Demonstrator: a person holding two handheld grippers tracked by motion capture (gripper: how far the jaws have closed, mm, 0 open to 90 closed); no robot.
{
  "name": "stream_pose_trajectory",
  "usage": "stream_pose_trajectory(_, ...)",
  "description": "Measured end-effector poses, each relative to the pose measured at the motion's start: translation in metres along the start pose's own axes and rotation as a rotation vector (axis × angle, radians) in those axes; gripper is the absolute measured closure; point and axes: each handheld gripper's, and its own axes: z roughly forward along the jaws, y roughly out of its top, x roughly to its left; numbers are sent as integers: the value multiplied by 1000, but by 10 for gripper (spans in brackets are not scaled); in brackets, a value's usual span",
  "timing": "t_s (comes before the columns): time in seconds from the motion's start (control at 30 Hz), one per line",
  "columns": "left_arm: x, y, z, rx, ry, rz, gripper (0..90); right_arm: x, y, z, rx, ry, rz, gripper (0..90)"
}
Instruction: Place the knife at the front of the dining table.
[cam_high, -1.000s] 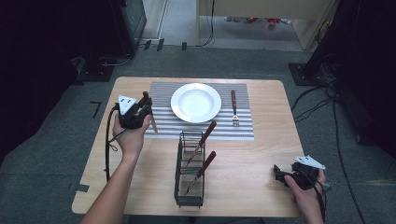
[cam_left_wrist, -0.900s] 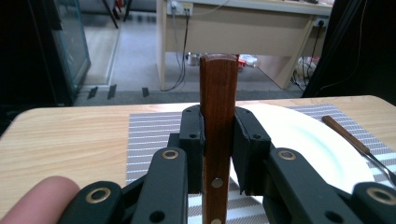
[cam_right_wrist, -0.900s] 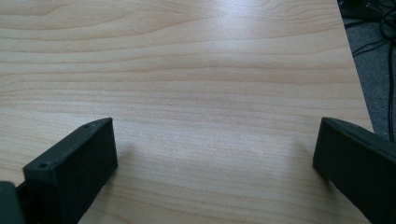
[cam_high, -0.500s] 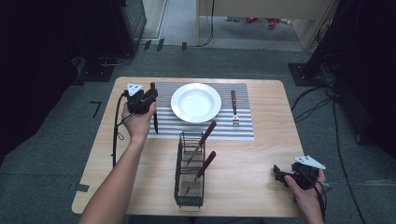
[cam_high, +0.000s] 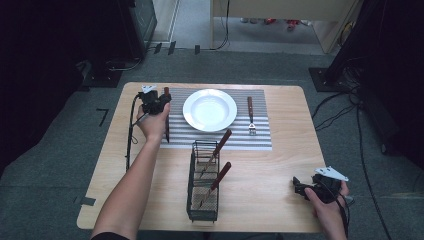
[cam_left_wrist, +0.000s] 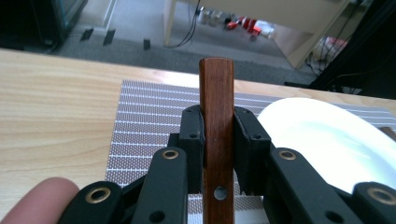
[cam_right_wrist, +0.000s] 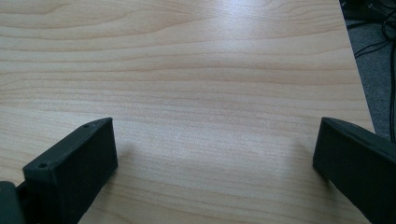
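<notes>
My left gripper (cam_high: 159, 101) is shut on the brown wooden handle of a utensil (cam_high: 167, 120), over the left edge of the striped placemat (cam_high: 235, 137), just left of the white plate (cam_high: 210, 110). In the left gripper view both jaws of the left gripper (cam_left_wrist: 217, 126) press on the handle (cam_left_wrist: 216, 93), with the placemat (cam_left_wrist: 149, 116) and plate (cam_left_wrist: 327, 140) beyond. The utensil's dark end points toward the person. My right gripper (cam_high: 298, 186) rests at the table's near right corner. In its own view the right gripper (cam_right_wrist: 215, 154) stands open over bare wood.
A fork (cam_high: 250, 115) with a wooden handle lies on the mat right of the plate. A black wire caddy (cam_high: 192, 200) stands in the near middle of the table and holds two wooden-handled utensils (cam_high: 220, 145). The left gripper's cable (cam_high: 129, 140) trails along the table's left side.
The left hand has carried the utensil away from the person and slightly right, lowering it to the mat's left edge beside the plate. The right hand has stayed still.
</notes>
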Motion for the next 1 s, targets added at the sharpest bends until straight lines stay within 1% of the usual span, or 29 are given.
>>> stream_pose_trajectory(0.03, 1, 0, 5, 11, 0, -9, 762, 0, 0, 0, -1, 0, -1, 0)
stream_pose_trajectory(0.1, 1, 0, 16, 40, 9, -9, 762, 0, 0, 0, -1, 1, -2, 0)
stream_pose_trajectory(0.2, 0, -1, 31, 77, 11, -23, 761, 0, 0, 0, 0, 1, -2, 0)
stream_pose_trajectory(0.23, 1, -2, 35, 89, 8, -23, 762, 0, 0, 0, -1, 1, -2, 0)
stream_pose_trajectory(0.33, 2, -5, 46, 117, 18, -18, 761, 0, 0, 0, 0, 5, -6, 0)
stream_pose_trajectory(0.43, 7, -8, 57, 133, 33, -52, 760, 0, 0, 0, 1, 6, -6, 0)
stream_pose_trajectory(0.5, 10, -10, 63, 150, 41, -64, 760, 0, 0, 0, 1, 6, -6, 0)
stream_pose_trajectory(0.57, 11, -11, 68, 158, 49, -76, 760, 0, 0, 0, 1, 6, -6, 0)
stream_pose_trajectory(0.77, 9, -10, 78, 171, 52, -70, 757, 0, 0, 0, 1, 6, -6, 0)
stream_pose_trajectory(0.8, 9, -9, 80, 169, 53, -80, 757, -1, 0, 0, 0, 6, -7, 0)
stream_pose_trajectory(0.87, 9, -8, 83, 171, 56, -84, 756, 0, 0, 0, 1, 6, -6, 0)
stream_pose_trajectory(0.97, 7, -6, 88, 179, 58, -71, 755, -1, 0, 0, 0, 6, -7, 0)
stream_pose_trajectory(1.0, 7, -7, 90, 177, 53, -72, 754, 0, 0, 0, 1, 7, -5, 0)
